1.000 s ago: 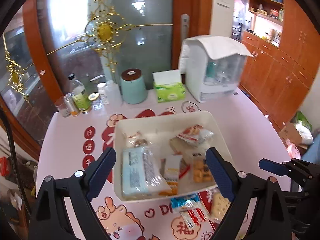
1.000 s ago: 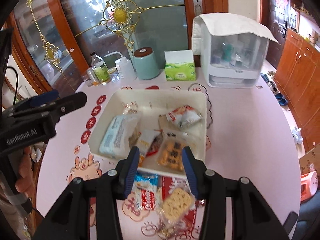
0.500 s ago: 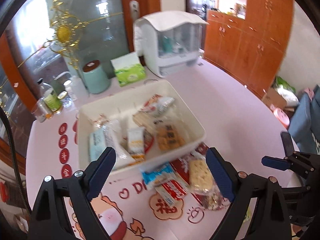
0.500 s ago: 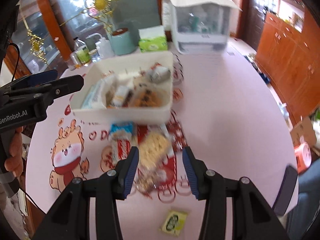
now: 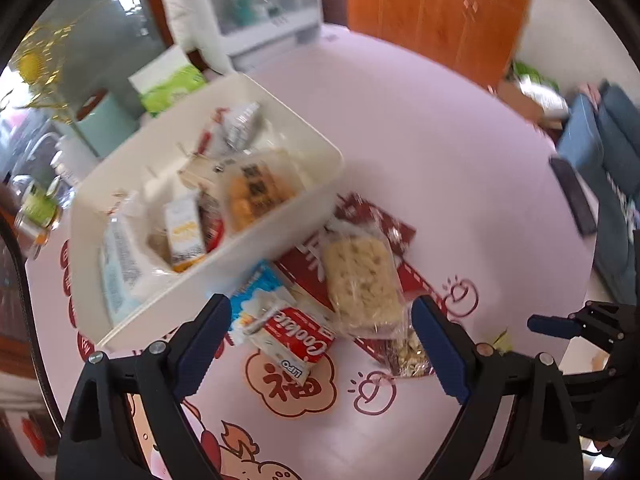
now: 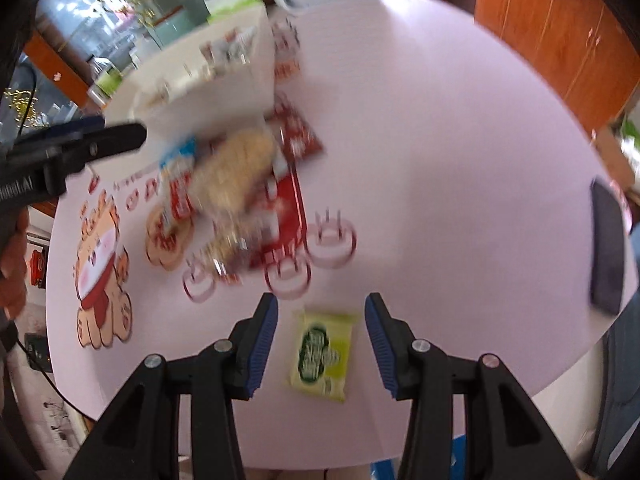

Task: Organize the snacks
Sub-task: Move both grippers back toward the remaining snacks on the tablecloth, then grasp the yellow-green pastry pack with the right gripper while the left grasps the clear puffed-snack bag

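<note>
Left wrist view: from above the near bench (image 5: 460, 168) edge, tilted down, close over the bin (image 5: 280, 220) and loose packets (image 5: 360, 280). Right wrist view: farther right, low, close over a green packet (image 6: 322, 354). Shared: bin (image 6: 224, 92), packets (image 6: 228, 172), bench (image 6: 460, 160), phone (image 6: 608, 244).

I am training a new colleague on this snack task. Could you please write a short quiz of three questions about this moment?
1. True or false: the right gripper is shut on the green packet.
2. Which snack lies outside the white bin? A) rice cracker B) orange cookie pack
3. Fill in: the left gripper is ___.

Key: 1 false, open around it; 2 A; 3 open.
</note>
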A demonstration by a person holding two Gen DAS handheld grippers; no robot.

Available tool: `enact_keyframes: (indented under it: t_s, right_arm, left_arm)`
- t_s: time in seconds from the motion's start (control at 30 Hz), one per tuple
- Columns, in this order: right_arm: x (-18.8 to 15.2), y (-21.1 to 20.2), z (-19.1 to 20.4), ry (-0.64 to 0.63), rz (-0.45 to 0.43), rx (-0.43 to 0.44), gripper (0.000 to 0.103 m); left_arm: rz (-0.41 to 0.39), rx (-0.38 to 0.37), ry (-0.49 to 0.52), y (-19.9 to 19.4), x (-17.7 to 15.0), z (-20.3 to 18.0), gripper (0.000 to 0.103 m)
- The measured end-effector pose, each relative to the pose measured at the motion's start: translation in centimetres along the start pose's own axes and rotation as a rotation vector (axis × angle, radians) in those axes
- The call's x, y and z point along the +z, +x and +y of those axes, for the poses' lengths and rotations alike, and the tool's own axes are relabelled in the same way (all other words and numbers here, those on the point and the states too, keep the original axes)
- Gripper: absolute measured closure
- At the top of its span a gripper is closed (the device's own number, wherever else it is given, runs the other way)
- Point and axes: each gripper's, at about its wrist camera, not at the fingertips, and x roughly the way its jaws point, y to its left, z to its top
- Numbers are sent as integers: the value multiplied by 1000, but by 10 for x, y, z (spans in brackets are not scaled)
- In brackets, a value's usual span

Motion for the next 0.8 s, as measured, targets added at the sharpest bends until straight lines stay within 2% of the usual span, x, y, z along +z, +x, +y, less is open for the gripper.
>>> enact_keyframes:
  t_s: [0.13, 0.23, 0.27, 0.43, 0.47, 0.53, 0.63, 0.77, 0.8]
  right_arm:
    - [-20, 29, -1, 13, 81, 10, 57]
    - [-26, 41, 3, 5, 107, 4, 57]
    - [-26, 39, 6, -17, 77, -8, 55]
    - [-22, 46, 13, -60, 63, -41, 55]
    - [-21, 46, 14, -68, 57, -46, 55]
    - [-20, 47, 15, -88, 46, -71, 64]
    - [-17, 47, 12, -96, 35, -79, 65]
    - [-9, 48, 2, -76, 23, -92, 65]
    - [-7, 48, 1, -71, 22, -94, 65]
  left_arm:
    - [52, -24, 35, 22, 3, -10, 12]
    - [86, -47, 35, 38, 8, -14, 12]
    - [96, -49, 33, 43, 9, -16, 12]
    - [156, -67, 19, 72, 15, -21, 12]
    - [164, -66, 17, 77, 16, -22, 12]
    - [186, -69, 5, 89, 18, -22, 12]
    - [207, -79, -15, 102, 21, -20, 13]
    - [230, -92, -26, 116, 23, -21, 23]
    - [240, -96, -29, 121, 24, -21, 30]
